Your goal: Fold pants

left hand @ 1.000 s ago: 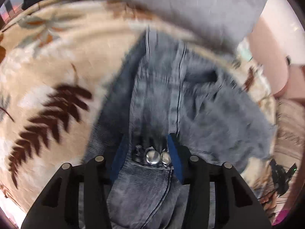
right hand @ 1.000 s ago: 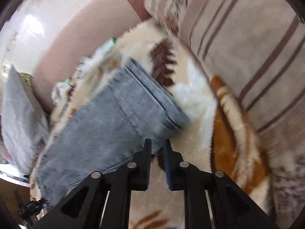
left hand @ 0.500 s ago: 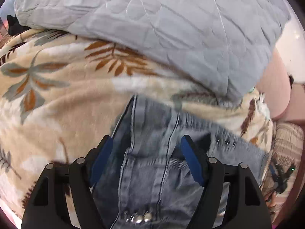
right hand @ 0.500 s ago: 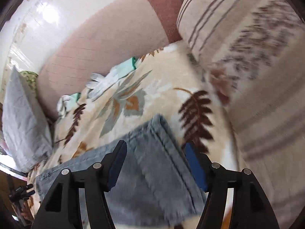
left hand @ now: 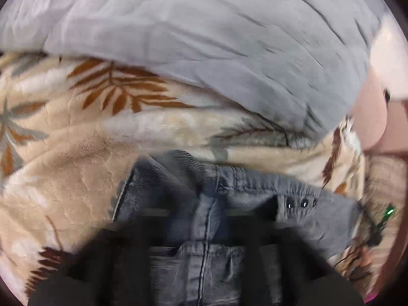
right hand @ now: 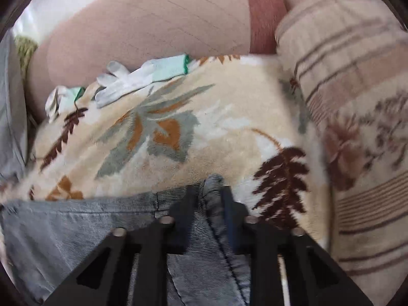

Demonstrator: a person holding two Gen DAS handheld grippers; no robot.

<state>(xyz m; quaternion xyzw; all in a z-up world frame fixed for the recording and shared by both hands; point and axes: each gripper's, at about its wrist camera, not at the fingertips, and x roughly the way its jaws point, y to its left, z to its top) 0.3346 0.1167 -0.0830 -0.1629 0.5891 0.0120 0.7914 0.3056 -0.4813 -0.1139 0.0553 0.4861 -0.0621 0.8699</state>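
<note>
The grey jeans (left hand: 204, 204) lay on a leaf-patterned fleece blanket (left hand: 76, 158), waistband end bunched just below a grey quilted pillow (left hand: 204, 38). Three dark snap studs (left hand: 301, 202) showed along the fly edge. The left gripper (left hand: 206, 229) hung over the waistband seam, but it was smeared to a dark blur — I could not tell how far its jaws stood apart or whether they held cloth. At the other end, the right gripper (right hand: 209, 201) was drawn narrow, pinching the hem fold of the jeans (right hand: 214, 204) between its fingers (right hand: 187, 204). Beyond it, white work gloves (right hand: 132, 79) lay at the blanket's far edge against a pinkish headboard (right hand: 140, 25), and a striped cushion (right hand: 357, 102) sat just to the right.
</note>
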